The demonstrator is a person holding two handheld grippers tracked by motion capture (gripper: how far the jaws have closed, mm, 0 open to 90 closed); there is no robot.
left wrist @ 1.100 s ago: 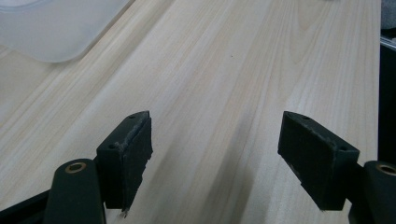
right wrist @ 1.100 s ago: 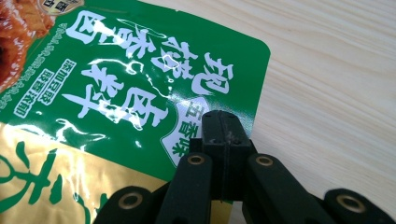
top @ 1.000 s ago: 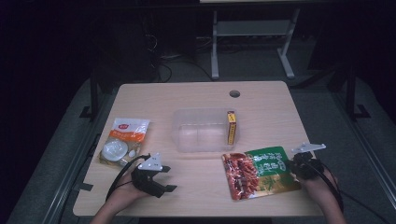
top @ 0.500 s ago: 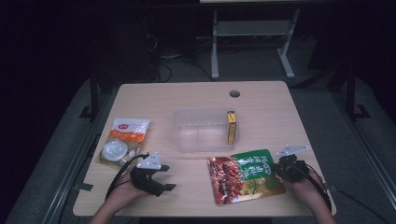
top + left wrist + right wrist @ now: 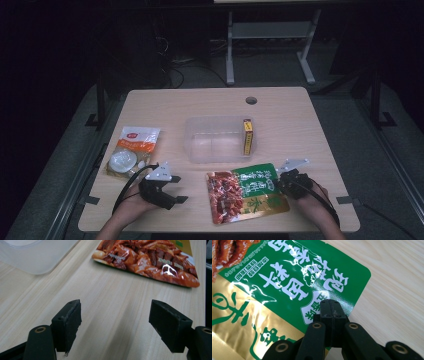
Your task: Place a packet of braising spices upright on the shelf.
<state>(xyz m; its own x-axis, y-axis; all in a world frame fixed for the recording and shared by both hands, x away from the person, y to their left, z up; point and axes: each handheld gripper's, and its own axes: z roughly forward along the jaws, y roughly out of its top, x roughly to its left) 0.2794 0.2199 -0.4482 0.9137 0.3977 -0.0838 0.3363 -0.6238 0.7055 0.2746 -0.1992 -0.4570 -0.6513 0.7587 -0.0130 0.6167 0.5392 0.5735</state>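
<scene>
A flat snack pouch [image 5: 247, 192], green and gold with a red food picture, lies on the wooden table [image 5: 300, 125] near its front edge. My right gripper [image 5: 282, 182] is at the pouch's right edge, and in the right gripper view the right gripper [image 5: 329, 308] has its jaws pressed together on the green corner of the pouch [image 5: 274, 290]. My left gripper [image 5: 170, 192] rests low at the front left. In its own view the left gripper [image 5: 115, 325] is open, with bare wood between the jaws and the pouch [image 5: 150, 262] lying ahead of it.
A clear plastic container [image 5: 217, 140] stands mid-table with a yellow box [image 5: 247, 137] upright at its right end. A clear bag with a white disc and an orange label [image 5: 132, 150] lies at the left. A cable hole [image 5: 251, 100] sits near the far edge.
The right gripper has moved left and toward the front edge, and the snack pouch has slid with it. The left gripper has stayed still.
</scene>
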